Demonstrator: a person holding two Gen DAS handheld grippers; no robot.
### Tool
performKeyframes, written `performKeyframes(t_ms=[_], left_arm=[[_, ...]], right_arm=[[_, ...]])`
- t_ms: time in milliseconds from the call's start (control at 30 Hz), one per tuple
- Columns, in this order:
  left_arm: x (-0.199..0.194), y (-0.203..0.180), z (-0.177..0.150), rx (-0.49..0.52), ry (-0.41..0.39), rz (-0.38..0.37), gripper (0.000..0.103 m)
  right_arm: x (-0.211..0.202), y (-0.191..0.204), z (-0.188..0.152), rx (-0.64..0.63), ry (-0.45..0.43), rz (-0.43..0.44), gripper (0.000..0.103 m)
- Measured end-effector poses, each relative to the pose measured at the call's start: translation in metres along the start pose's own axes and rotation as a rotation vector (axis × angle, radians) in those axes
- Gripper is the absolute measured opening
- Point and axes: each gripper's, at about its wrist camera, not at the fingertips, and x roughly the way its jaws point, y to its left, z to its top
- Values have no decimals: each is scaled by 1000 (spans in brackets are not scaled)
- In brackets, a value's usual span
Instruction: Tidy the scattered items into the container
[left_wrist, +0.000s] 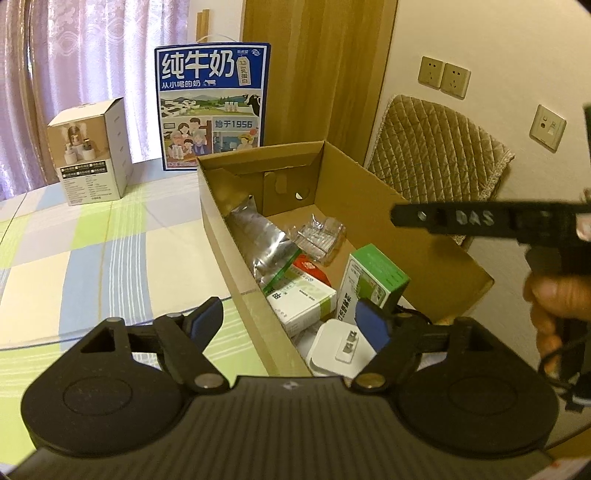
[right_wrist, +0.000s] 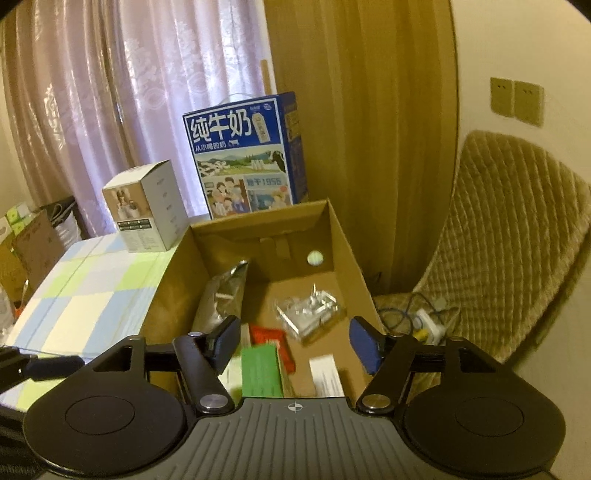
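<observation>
An open cardboard box (left_wrist: 369, 206) stands at the table's right edge. Inside lie a silver foil pouch (left_wrist: 266, 243), a clear plastic blister (left_wrist: 319, 234), a red packet (left_wrist: 310, 267), green-and-white medicine boxes (left_wrist: 373, 277) and a white plug adapter (left_wrist: 343, 343). My left gripper (left_wrist: 290, 323) is open and straddles the box's near left wall, without pressing on it. One finger is over the tablecloth and the other over the adapter. My right gripper (right_wrist: 295, 343) hangs open above the box. A blurred green box (right_wrist: 262, 369) lies below it, clear of the pads.
A blue milk carton (left_wrist: 212, 107) and a white appliance box (left_wrist: 92, 155) stand at the back of the checked tablecloth (left_wrist: 92, 258). A chair with a quilted cover (right_wrist: 517, 240) sits right of the box, with cables and a white adapter (right_wrist: 428, 325) on its seat.
</observation>
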Motion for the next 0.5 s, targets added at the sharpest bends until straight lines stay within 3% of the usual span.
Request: performKeyframes(t_ms=[300,400,500], left_arm=[[-46,-8,-14,-15,-4,28,94],[-67,-13,-24,-21,-18,68,102],[-86,-18,-34,-30,-16,92,102]], right_arm=[[-71,2,-19,79,-10,7,94],[-95,5,-28,110,10,24,98],[-120,13,-36,87,17,26,101]])
